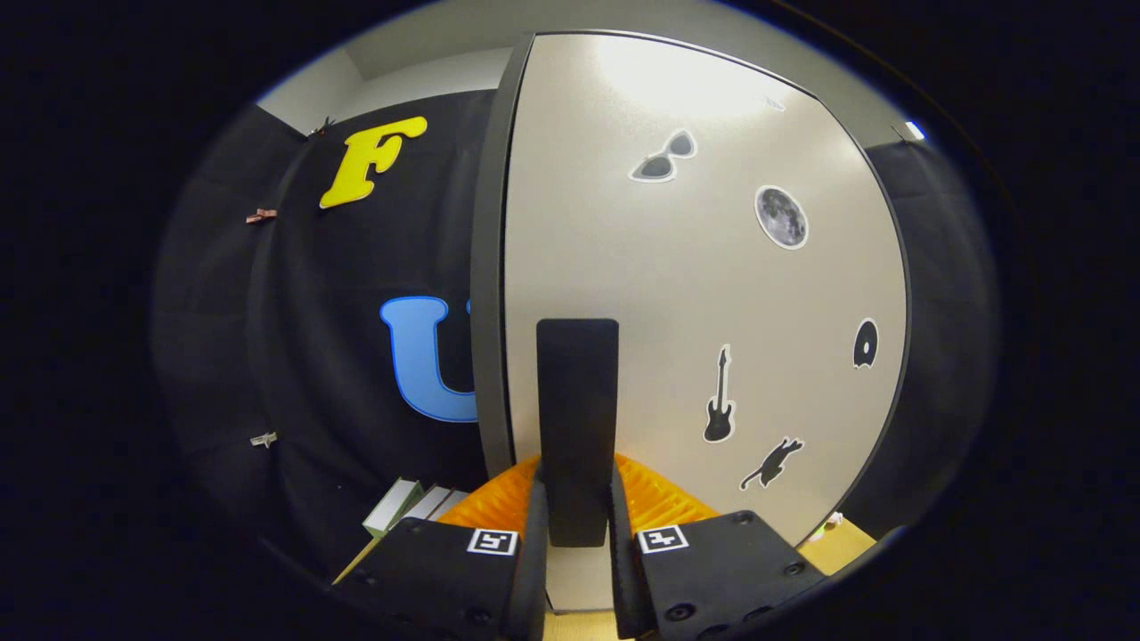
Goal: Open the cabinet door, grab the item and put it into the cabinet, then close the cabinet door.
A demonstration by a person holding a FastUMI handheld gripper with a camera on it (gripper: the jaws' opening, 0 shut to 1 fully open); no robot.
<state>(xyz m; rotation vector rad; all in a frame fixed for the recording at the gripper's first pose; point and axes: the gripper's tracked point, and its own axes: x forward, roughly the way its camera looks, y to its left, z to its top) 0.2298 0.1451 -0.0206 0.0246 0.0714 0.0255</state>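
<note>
Step in hand, my guess: opening or closing cabinet door; cannot tell which.

Black two-finger gripper (578,525) pinches tall black flat handle (577,418), one finger on each side, both pressing.

Handle sticks out from big pale grey cabinet door (695,294) with dark edge. Small stickers on door: sunglasses, moon, guitar, cat.

Item to put away: maybe white flat boxes (411,505), low beside door. Not sure.

Next move: hold handle tight, swing door slowly round hinge, no slipping.

Light wooden table (842,545) under cabinet. Black cloth wall (294,356) behind.
</note>
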